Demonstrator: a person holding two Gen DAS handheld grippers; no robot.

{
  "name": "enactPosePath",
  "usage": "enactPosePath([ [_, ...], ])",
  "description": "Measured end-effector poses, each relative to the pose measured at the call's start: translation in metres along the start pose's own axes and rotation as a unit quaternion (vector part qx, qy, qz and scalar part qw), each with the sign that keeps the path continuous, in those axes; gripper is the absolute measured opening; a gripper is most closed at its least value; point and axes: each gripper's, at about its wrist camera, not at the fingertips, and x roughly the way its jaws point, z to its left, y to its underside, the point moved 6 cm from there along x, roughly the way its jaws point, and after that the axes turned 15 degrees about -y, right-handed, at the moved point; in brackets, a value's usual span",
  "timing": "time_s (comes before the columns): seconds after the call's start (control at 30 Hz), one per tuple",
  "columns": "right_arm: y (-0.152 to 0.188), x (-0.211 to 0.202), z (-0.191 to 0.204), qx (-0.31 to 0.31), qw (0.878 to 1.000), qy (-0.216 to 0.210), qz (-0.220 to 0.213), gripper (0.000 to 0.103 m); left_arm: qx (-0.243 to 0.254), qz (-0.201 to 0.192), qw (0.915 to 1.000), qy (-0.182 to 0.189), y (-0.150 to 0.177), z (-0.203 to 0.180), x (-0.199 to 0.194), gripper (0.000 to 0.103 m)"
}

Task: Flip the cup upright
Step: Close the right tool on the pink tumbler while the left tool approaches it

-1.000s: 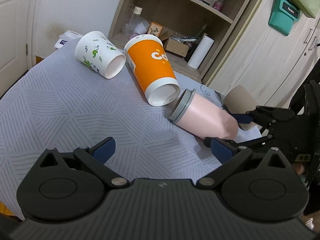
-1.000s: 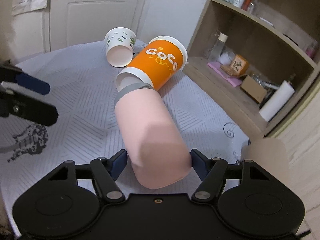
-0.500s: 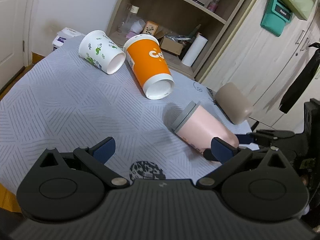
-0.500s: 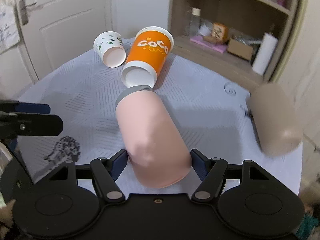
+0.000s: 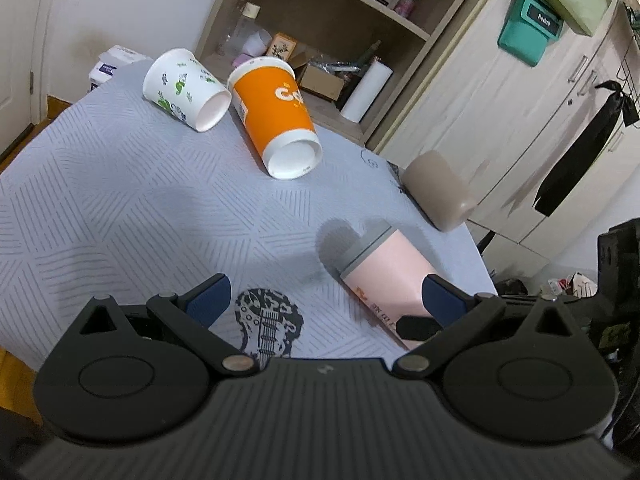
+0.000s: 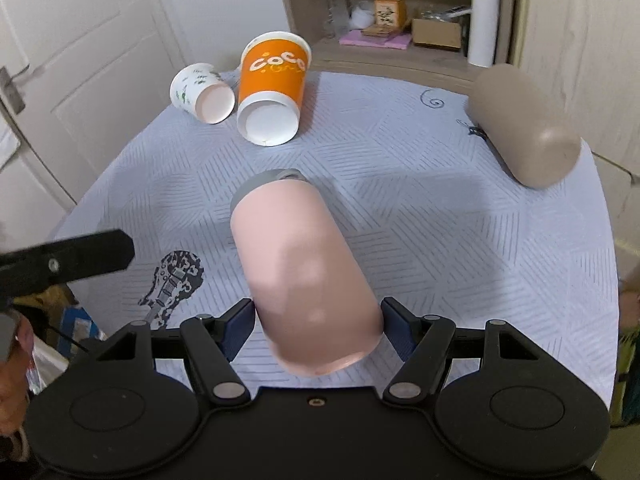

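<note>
Your right gripper [image 6: 316,322] is clamped on the base end of the pink tumbler [image 6: 304,276], one blue pad pressed to each side, and the tumbler is tilted with its grey lid [image 6: 272,179] pointing away from you and down toward the tablecloth [image 6: 440,216]; whether the lid end touches the cloth cannot be told. In your left wrist view the same pink tumbler [image 5: 384,276] sits at the near right, leaning with its lid toward the far left, and a black finger of the right gripper crosses its lower end. Your left gripper [image 5: 324,300] has its fingers spread wide apart and holds nothing; it hangs over the guitar print [image 5: 266,322] on the cloth. The pale grey tablecloth carries a pattern of hatched lines. At the far side an orange paper cup [image 6: 272,88] lies on its side with its white bottom facing you, and just beside it on the left lies a white paper cup with green prints [image 6: 200,92], also on its side. A beige tumbler [image 6: 520,124] lies on its side at the right edge of the table. Behind the table stands a wooden shelf [image 5: 328,20] with a paper roll [image 6: 484,28], a bottle and small boxes; a white door [image 6: 76,64] is on the left, and pale cupboards [image 5: 500,92] with a teal box [image 5: 528,26] hung on them are on the right.
</note>
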Motion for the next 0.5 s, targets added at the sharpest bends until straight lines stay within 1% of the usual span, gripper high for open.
enactPosePath([
  [0.07,0.001,-0.001,-0.001,0.006,1.000,-0.002,-0.004,0.074,-0.003,0.010,0.9999,0.004,0.003,-0.002,0.003,0.103],
  [0.13,0.001,-0.001,-0.002,0.007,1.000,-0.005,-0.007,0.074,-0.008,0.019,0.9997,0.016,0.004,-0.004,0.008,0.103],
  [0.2,0.001,-0.001,-0.003,0.006,1.000,-0.010,-0.009,0.074,-0.007,0.031,0.9987,0.038,0.004,-0.011,0.015,0.103],
  [0.3,-0.002,0.001,-0.005,0.010,1.000,-0.017,-0.007,0.074,-0.021,0.060,0.9958,0.066,0.002,-0.022,0.027,0.103],
  [0.4,-0.001,0.000,-0.007,0.010,1.000,-0.024,-0.002,0.074,-0.043,0.098,0.9902,0.090,0.002,-0.032,0.041,0.103],
  [0.5,0.000,-0.001,-0.009,0.005,1.000,-0.031,0.002,0.074,-0.061,0.145,0.9811,0.113,0.003,-0.041,0.055,0.100],
])
